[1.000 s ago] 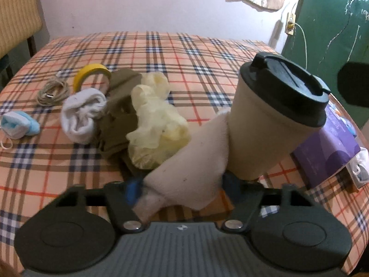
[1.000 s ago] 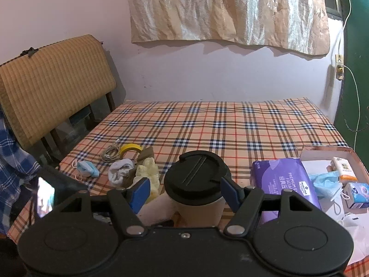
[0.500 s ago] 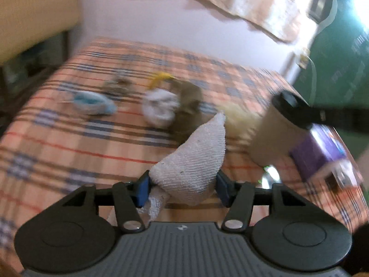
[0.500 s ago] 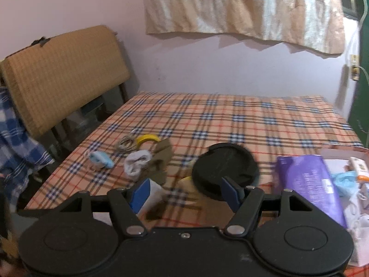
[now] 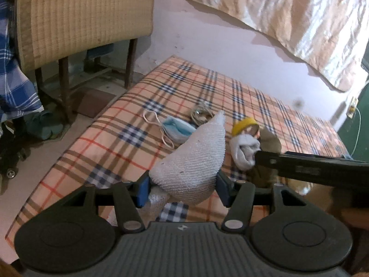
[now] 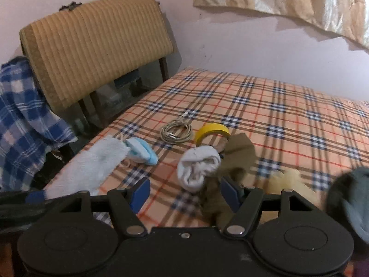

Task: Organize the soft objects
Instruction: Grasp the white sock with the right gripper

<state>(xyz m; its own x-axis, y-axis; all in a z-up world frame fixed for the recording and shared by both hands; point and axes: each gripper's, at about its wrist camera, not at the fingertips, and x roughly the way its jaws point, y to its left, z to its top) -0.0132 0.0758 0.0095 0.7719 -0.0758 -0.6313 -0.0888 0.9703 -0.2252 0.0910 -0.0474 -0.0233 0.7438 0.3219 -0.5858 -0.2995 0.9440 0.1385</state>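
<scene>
My left gripper (image 5: 182,187) is shut on a white knitted sock (image 5: 191,168), which hangs above the near-left part of the plaid table (image 5: 129,136). The same sock (image 6: 92,170) shows at the left of the right wrist view. My right gripper (image 6: 184,191) stands open, low over the table. A rolled white sock (image 6: 198,168) lies just past its fingertips, untouched. An olive cloth (image 6: 237,152) lies by the right finger, and a yellow glove (image 6: 288,182) further right. The left wrist view shows the rolled sock (image 5: 244,150) and olive cloth (image 5: 269,140) behind the right gripper's dark body.
A blue face mask (image 6: 140,152), a coiled cable (image 6: 176,131) and a yellow tape roll (image 6: 213,131) lie behind the socks. A blurred dark cup lid (image 6: 350,194) is at the right edge. A cushioned chair (image 6: 96,43) and blue checked fabric (image 6: 23,115) stand off the table's left edge.
My left gripper has lifted the white sock away from the cup and swung left. The right gripper has moved from above the cup leftward and lower, to the rolled sock.
</scene>
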